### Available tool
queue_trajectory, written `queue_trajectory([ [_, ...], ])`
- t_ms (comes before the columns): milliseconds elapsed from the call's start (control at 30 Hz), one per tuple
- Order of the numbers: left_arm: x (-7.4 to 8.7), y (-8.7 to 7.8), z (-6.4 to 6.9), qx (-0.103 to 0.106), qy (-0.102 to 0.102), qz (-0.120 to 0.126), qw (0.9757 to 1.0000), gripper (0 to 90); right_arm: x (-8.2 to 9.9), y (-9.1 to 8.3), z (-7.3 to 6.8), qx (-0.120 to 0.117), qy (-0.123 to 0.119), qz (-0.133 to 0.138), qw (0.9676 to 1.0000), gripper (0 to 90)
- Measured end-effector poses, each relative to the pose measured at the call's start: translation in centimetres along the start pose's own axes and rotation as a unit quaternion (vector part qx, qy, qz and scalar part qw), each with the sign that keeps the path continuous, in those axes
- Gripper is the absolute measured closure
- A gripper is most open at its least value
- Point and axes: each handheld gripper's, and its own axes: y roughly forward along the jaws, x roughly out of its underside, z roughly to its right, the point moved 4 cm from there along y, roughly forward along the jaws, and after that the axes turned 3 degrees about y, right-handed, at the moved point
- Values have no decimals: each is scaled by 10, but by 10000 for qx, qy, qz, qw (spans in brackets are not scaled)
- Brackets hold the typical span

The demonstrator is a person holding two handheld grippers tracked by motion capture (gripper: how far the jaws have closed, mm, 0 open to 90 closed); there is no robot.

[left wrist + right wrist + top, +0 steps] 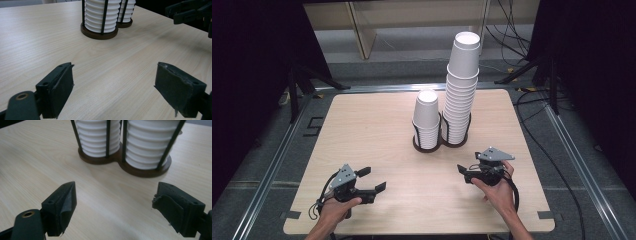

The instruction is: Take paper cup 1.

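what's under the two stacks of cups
Both cup stacks, the short stack and the tall stack, stand in a dark double holder on the table. The holder's floor is covered by cups.

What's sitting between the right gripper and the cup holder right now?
Nothing: bare tabletop runs from the open right gripper to the cup holder. The right gripper view shows it, and the high view agrees.

— Anything to read here? A brand on the paper cups (pixel 461 80), a number?

— Nothing. The cups are plain white all the way up both stacks, and the dark holder (pixel 439 142) under them carries no label.

— And the desk (pixel 372 130) around the holder?

— Bare wood grain, no sticker, no mark that can be made out.
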Motion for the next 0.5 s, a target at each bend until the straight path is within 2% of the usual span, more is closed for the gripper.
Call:
queue_trajectory([
  [33, 0, 0, 0, -5, 0, -5, 10000, 148, -4, 0, -1, 71, -70, 49, 9999, 185],
  [100, 0, 1, 0, 27, -5, 30, 10000, 148, -10, 2, -5, -26, -32, 18, 10000, 185],
  [133, 0, 0, 0, -2, 9, -31, 10000, 148, -14, 4, -6, -126, -33, 111, 9999, 186],
  [167, 0, 0, 0, 3, 27, -26, 10000, 148, -18, 2, -8, -51, -12, 98, 9999, 187],
  [200, 0, 0, 0, -1, 31, -25, 10000, 148, -23, 4, -10, -168, -41, 178, 9997, 187],
  [233, 0, 0, -1, -7, 36, -34, 10000, 148, -27, 2, -10, -93, -111, 156, 9998, 187],
  [400, 0, -1, -1, -3, 44, -63, 10000, 148, -51, 6, -17, -191, -178, 400, 9989, 193],
  [500, 0, -1, -1, -11, 53, -68, 10000, 148, -63, 8, -20, -149, -237, 428, 9987, 196],
])
